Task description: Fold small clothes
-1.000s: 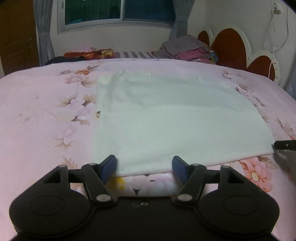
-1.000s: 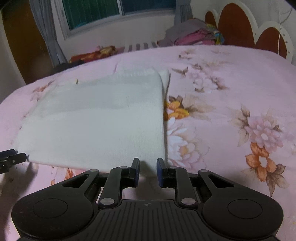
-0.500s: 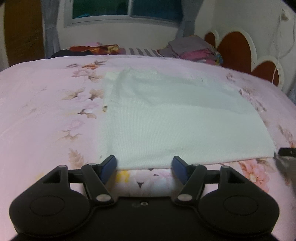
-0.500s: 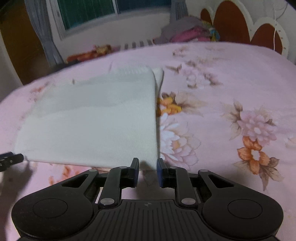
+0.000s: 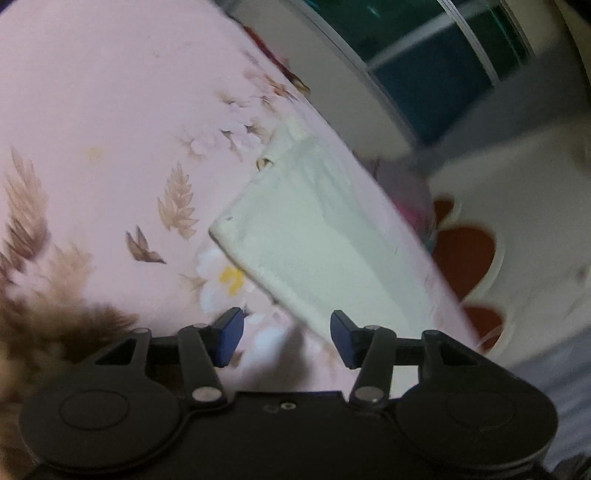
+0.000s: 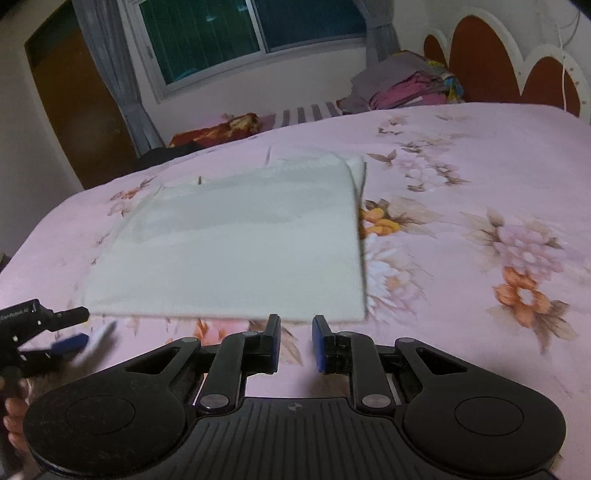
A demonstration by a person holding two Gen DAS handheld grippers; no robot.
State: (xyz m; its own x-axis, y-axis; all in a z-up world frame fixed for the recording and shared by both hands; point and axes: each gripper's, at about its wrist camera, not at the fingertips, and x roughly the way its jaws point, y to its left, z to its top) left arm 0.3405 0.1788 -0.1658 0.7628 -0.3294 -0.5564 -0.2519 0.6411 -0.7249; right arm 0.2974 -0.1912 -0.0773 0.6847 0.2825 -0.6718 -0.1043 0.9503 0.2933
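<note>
A white folded garment (image 6: 236,251) lies flat on the pink floral bedspread (image 6: 480,177). In the right wrist view my right gripper (image 6: 295,341) sits just short of the garment's near edge, jaws slightly apart and empty. My left gripper (image 6: 70,330) shows at the far left of that view, open, beside the garment's near left corner. In the tilted, blurred left wrist view my left gripper (image 5: 286,338) is open and empty, with the garment (image 5: 317,236) just ahead of its right finger.
A pile of grey and pink clothes (image 6: 402,85) lies at the far side near the red and white headboard (image 6: 517,62). A window (image 6: 251,33) with grey curtains is behind. A dark door (image 6: 70,103) stands at the left.
My left gripper has rolled sharply and swung toward the garment's left corner; its view is now tilted and blurred. My right gripper has pulled back slightly and its jaws have opened a little.
</note>
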